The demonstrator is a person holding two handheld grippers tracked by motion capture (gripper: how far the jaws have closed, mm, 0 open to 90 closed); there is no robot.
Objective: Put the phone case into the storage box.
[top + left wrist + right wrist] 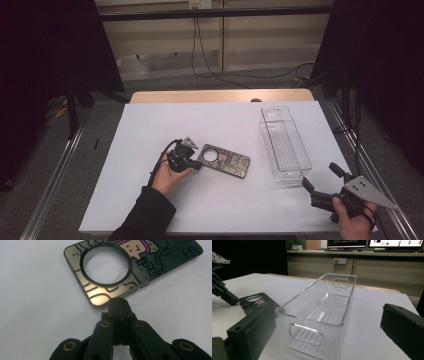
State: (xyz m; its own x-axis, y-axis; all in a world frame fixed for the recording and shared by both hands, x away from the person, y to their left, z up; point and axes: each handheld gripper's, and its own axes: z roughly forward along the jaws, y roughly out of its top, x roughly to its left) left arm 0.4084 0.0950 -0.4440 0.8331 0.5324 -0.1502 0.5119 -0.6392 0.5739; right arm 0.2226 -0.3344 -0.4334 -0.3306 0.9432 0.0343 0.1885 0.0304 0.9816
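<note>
right tongs (332,332) wide apart | clear bin (322,312) between (empty) | phone case (258,302) left

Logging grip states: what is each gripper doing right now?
Left gripper: shut on the edge of the flat, dark cartoon-printed phone case.
Right gripper: open, holding nothing.

Phone case (140,267): small white lettering on the black ring (105,265) around the round cut-out, reads approx. "SO COOL". Larger outlined letters beside the cartoon figure (136,248), seen upside down, look like "Inc"; reading uncertain. No other text legible.
</note>
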